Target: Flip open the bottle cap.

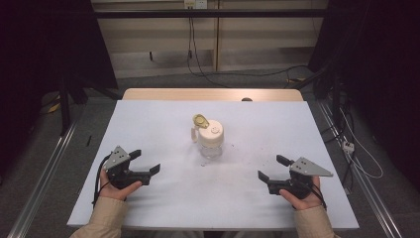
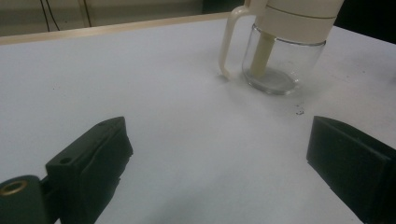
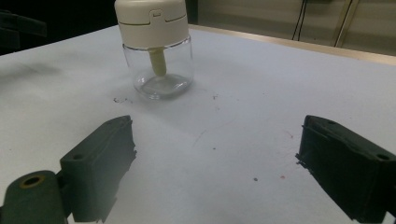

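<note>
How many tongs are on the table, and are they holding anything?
2. The left tongs sit near the table's left front corner, the right tongs near its right front corner. Both are open and hold nothing. The jar stands between them, farther back.

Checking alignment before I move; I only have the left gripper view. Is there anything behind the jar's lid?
Observer: Yes. In the high view a gold-coloured round piece sits just behind the jar, at the top of the handle.
Operator: Where's the right gripper?
Observer: The right gripper is low on the table's right side, jaws spread wide, holding nothing, pointed toward the jar.
Operator: What's on the jar's far side from me?
Observer: The right gripper view shows a tab-shaped outline on the lid and small dark specks on the table in front of the jar.
</note>
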Demonstrator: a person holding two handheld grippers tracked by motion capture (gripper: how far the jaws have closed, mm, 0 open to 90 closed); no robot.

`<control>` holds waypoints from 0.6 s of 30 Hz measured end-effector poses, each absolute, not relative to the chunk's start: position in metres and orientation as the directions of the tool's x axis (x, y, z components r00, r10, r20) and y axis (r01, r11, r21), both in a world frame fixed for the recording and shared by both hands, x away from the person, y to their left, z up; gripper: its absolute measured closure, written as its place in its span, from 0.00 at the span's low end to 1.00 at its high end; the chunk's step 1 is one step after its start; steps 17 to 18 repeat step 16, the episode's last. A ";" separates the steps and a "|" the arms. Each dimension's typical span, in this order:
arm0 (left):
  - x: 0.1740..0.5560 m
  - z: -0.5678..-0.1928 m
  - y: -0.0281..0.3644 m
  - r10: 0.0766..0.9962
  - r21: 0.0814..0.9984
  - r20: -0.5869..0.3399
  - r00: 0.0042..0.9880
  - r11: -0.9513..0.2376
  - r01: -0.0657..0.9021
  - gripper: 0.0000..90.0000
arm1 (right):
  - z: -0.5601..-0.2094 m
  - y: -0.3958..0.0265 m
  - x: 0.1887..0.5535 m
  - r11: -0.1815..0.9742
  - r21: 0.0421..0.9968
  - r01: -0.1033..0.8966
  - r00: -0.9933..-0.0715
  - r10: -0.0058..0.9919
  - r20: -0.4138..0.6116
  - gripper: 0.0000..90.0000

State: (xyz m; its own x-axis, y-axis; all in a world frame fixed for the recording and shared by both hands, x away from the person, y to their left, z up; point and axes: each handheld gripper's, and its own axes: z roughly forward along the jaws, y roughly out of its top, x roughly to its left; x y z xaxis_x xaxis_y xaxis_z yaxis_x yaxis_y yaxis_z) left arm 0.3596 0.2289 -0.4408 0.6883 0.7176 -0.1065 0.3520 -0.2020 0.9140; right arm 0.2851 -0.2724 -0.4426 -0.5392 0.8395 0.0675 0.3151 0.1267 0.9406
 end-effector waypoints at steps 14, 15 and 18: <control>0.359 -0.441 0.232 0.729 0.913 -0.105 0.677 -0.200 0.357 0.06 | -0.445 -0.272 0.286 0.136 0.936 0.323 -0.535 0.842 0.063 0.11; 0.359 -0.441 0.233 0.729 0.912 -0.105 0.676 -0.200 0.357 0.06 | -0.445 -0.272 0.286 0.137 0.936 0.324 -0.536 0.842 0.063 0.11; 0.359 -0.441 0.233 0.729 0.913 -0.102 0.677 -0.202 0.356 0.06 | -0.445 -0.272 0.286 0.136 0.936 0.325 -0.536 0.842 0.063 0.11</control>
